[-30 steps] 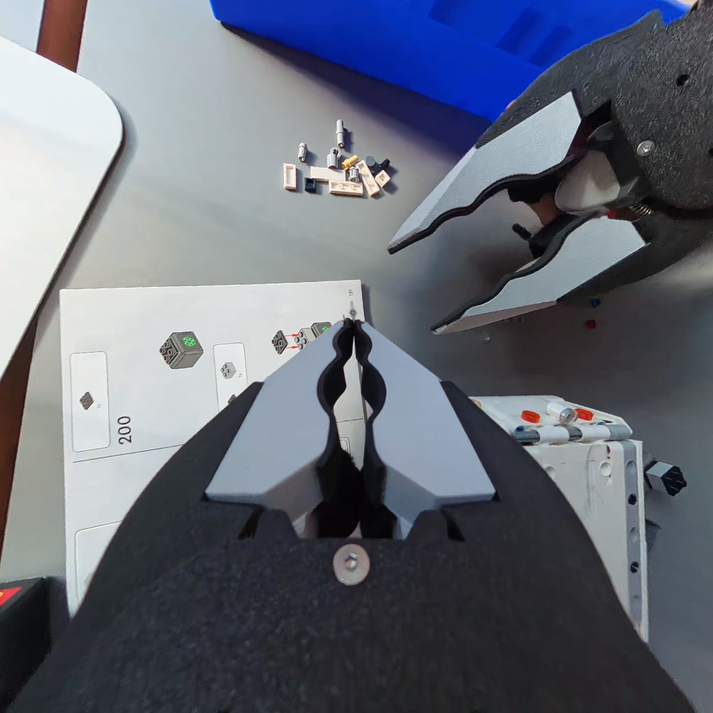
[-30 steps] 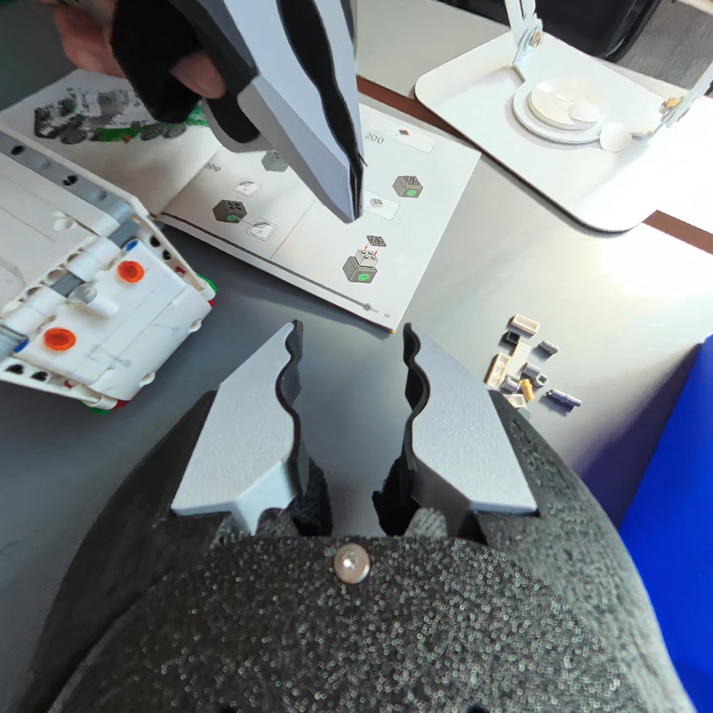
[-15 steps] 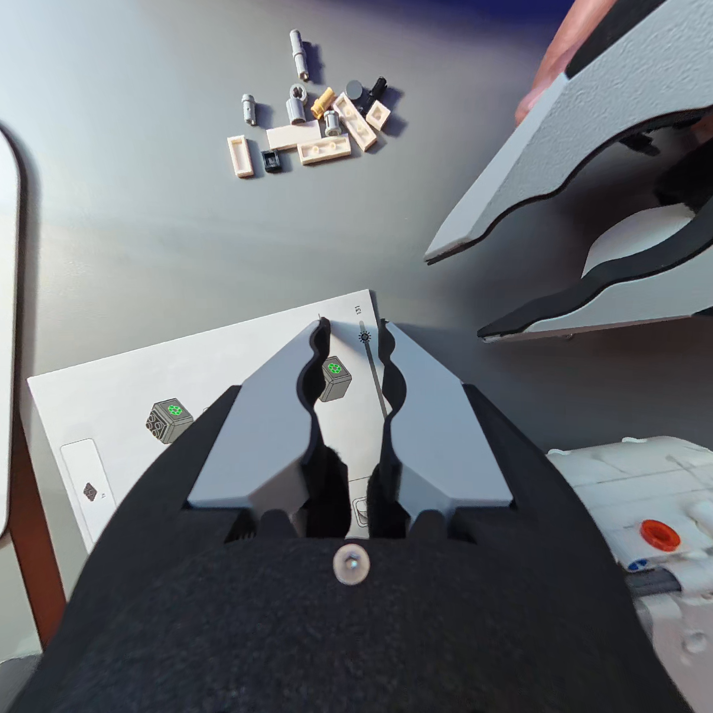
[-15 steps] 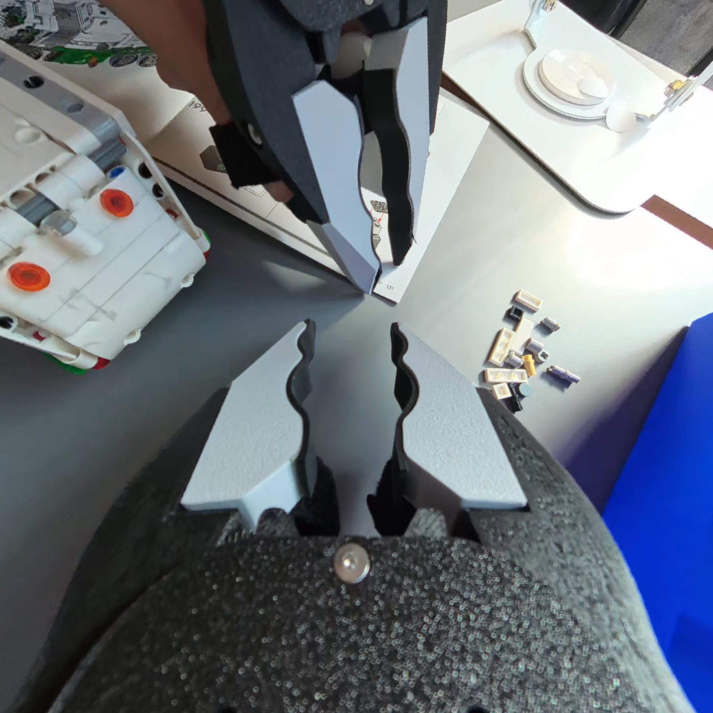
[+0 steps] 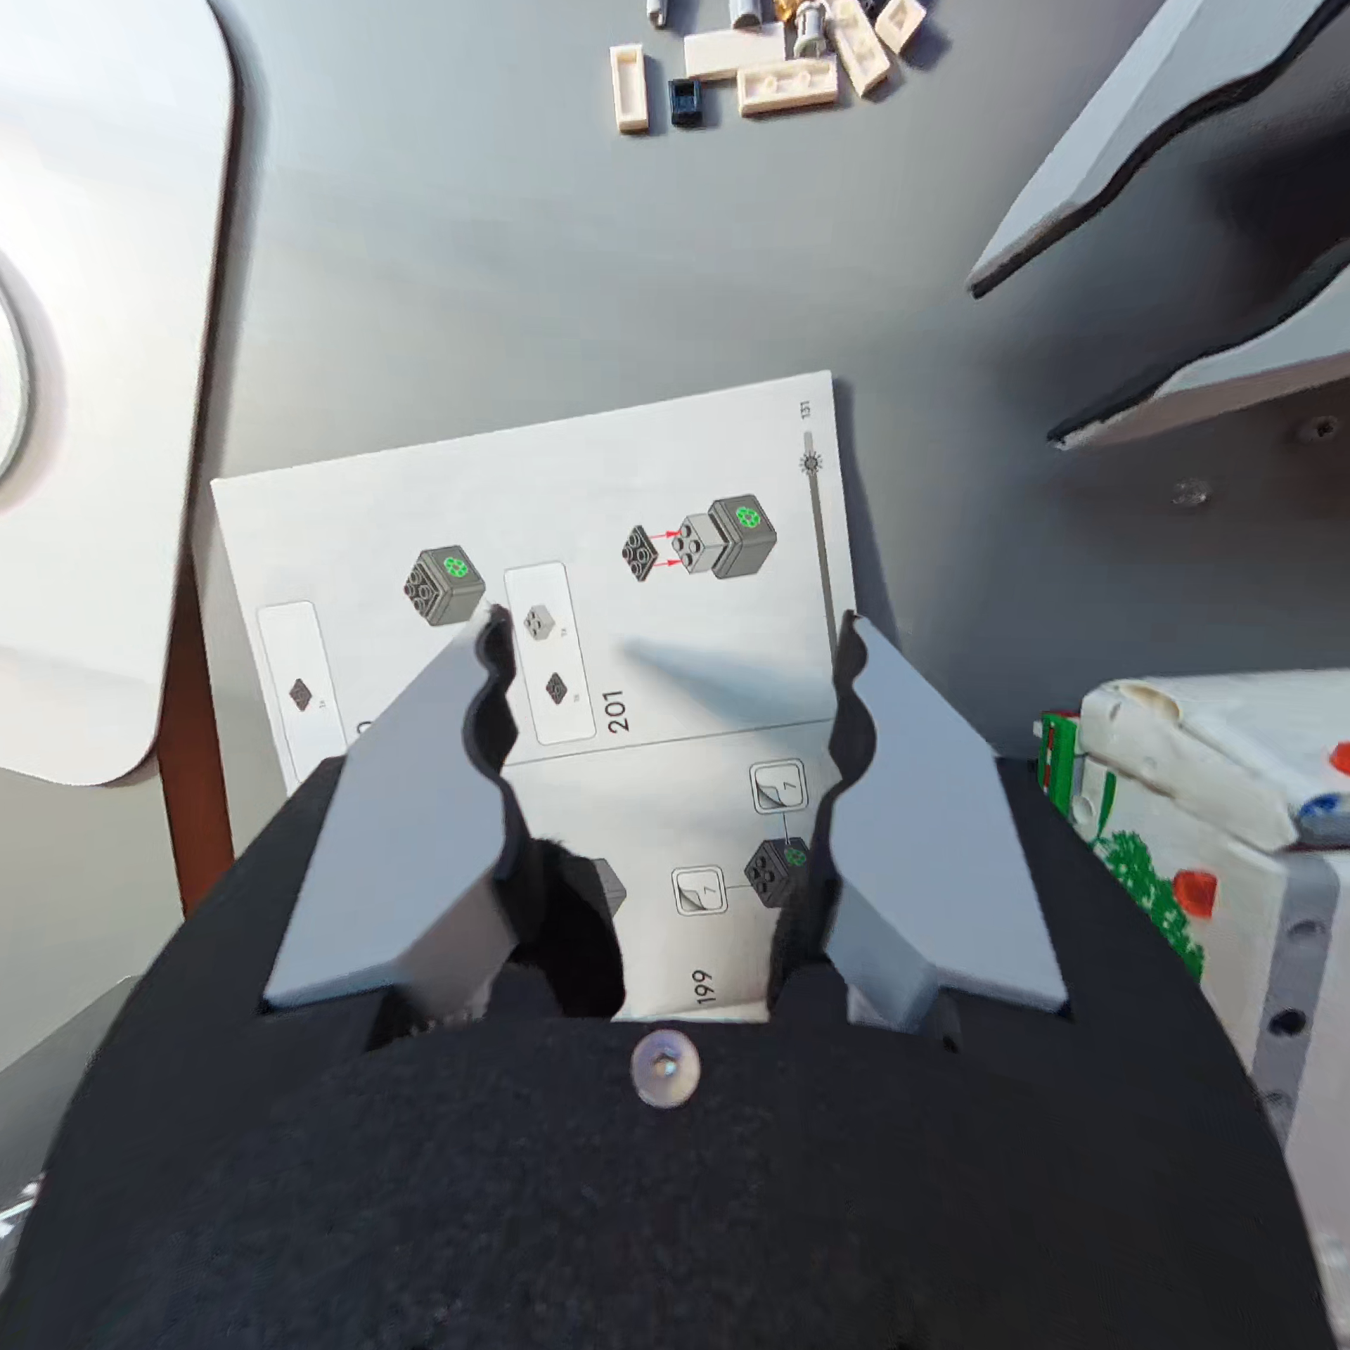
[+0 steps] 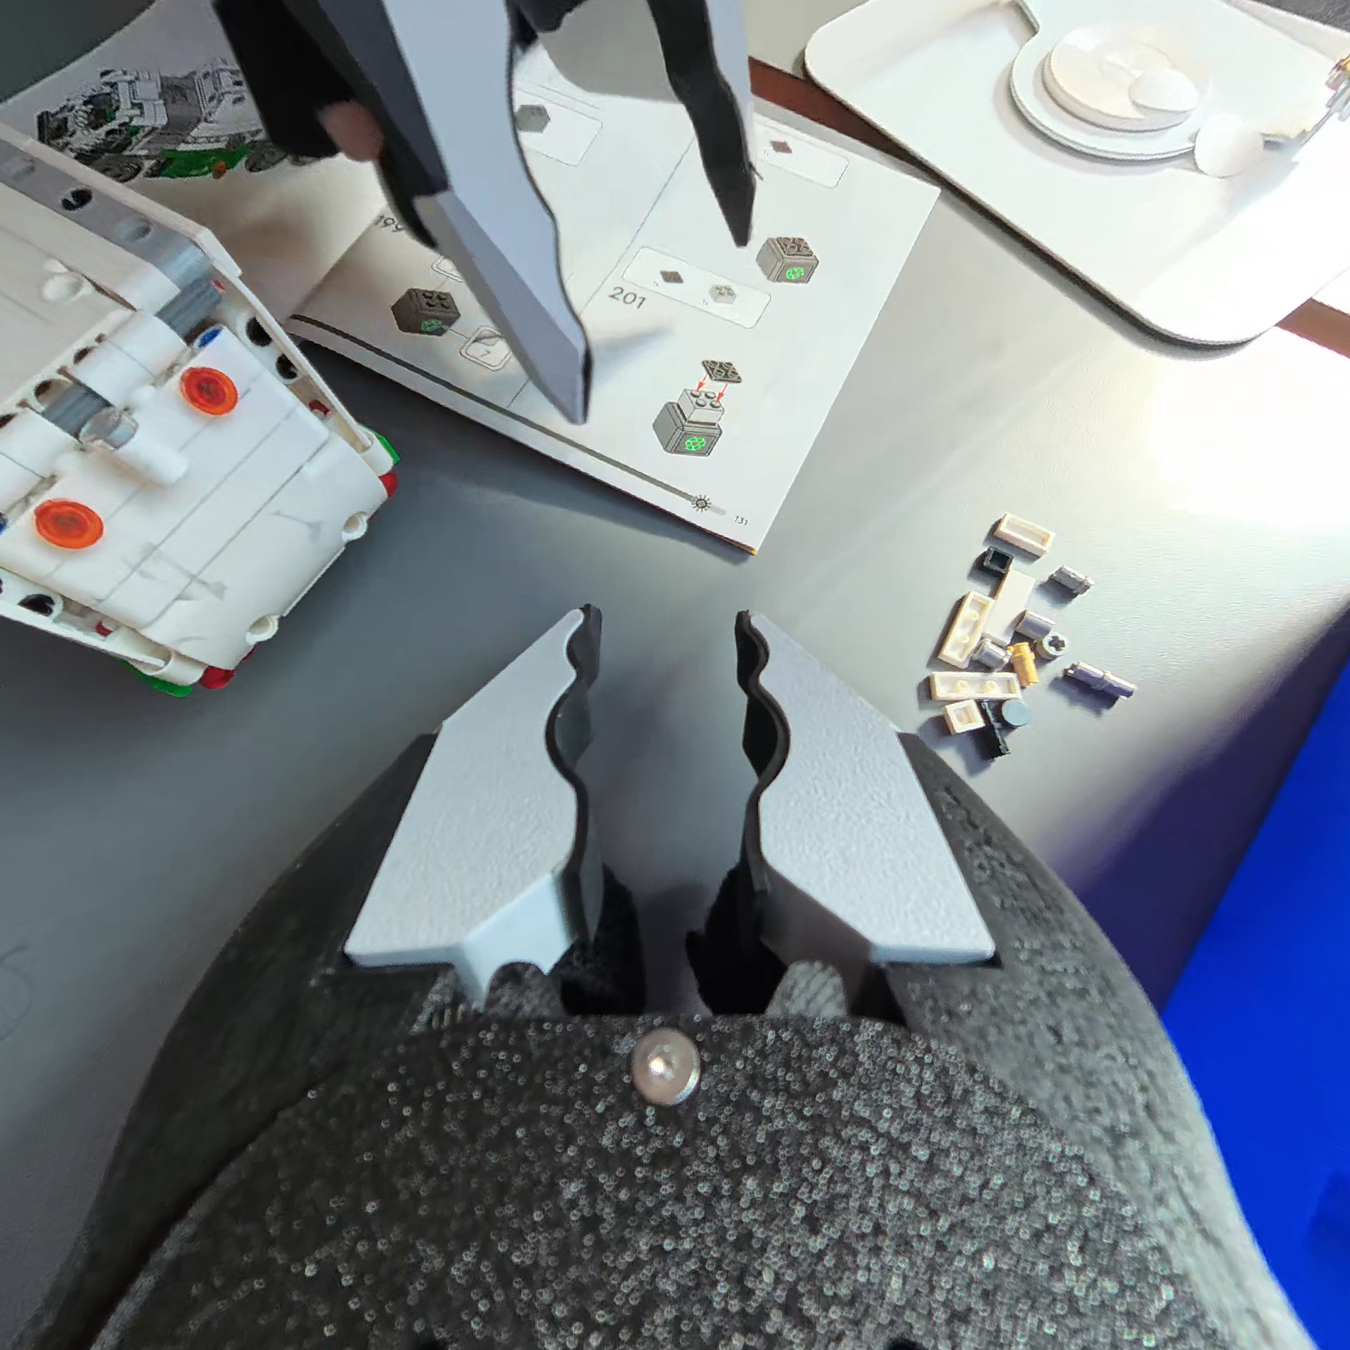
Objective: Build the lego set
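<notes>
My left gripper (image 5: 672,621) is wide open and empty, hovering over the open instruction booklet (image 5: 657,475); it also shows in the right wrist view (image 6: 657,329), above the booklet (image 6: 818,351). My right gripper (image 6: 666,617) is open and empty over bare grey table, just short of the booklet's corner; it shows at the upper right of the left wrist view (image 5: 1012,361). The white lego model (image 6: 168,497) with orange studs lies to the left of it, and at the right edge of the left wrist view (image 5: 1205,767). A cluster of small loose pieces (image 6: 1015,643) lies right of the right gripper and at the top of the left wrist view (image 5: 767,69).
A blue bin (image 6: 1278,986) stands at the right. A white rounded pad (image 6: 1096,204) with a round disc lies beyond the booklet and shows at the left in the left wrist view (image 5: 95,365). A brown strip of table edge (image 5: 193,803) runs beside it.
My left gripper went from shut to wide open and moved closer over the booklet. My right gripper's jaws narrowed a little and stayed open.
</notes>
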Demonstrator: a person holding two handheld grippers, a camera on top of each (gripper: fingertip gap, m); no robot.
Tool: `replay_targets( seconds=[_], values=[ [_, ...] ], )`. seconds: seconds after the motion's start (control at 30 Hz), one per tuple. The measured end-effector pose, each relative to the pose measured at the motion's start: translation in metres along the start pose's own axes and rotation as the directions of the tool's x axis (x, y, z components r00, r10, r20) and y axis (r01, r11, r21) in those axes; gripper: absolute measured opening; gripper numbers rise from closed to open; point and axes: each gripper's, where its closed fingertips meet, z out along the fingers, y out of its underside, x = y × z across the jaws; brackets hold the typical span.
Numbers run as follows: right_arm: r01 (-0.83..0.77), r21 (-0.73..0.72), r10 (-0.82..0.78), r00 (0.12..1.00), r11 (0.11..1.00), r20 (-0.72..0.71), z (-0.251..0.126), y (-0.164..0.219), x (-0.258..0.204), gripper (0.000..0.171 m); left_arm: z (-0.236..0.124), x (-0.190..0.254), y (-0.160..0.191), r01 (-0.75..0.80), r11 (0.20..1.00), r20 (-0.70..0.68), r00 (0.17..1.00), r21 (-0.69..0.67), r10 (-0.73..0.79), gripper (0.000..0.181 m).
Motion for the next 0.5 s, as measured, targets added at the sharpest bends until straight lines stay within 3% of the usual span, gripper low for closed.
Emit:
replay_targets(
  seconds=[0.03,0.2,0.33,0.4,0.5],
  values=[
    [0.0,0.002,0.0,1.0,1.0,0.002,0.0,-0.001,-0.001,0.037,-0.002,0.001,0.005,0.003,1.0,-0.019,1.0,0.002,-0.003,0.099],
    [0.003,-0.004,-0.003,1.0,1.0,0.008,0.002,0.001,-0.003,0.037,0.011,0.003,0.015,-0.023,1.0,0.013,1.0,-0.015,0.023,0.127],
    [0.004,-0.003,-0.004,1.0,1.0,0.002,0.002,0.001,-0.003,0.037,0.015,0.007,0.01,-0.054,0.998,0.046,0.997,-0.009,0.054,0.114],
    [0.002,0.003,-0.002,1.0,1.0,0.0,0.001,-0.001,-0.002,0.037,0.012,0.006,0.007,-0.056,0.998,0.067,0.996,0.014,0.055,0.097],
    [-0.001,0.009,0.001,1.0,1.0,0.003,0.0,-0.002,-0.002,0.037,0.006,0.007,0.006,-0.046,0.998,0.067,0.997,0.031,0.044,0.094]
  ],
)
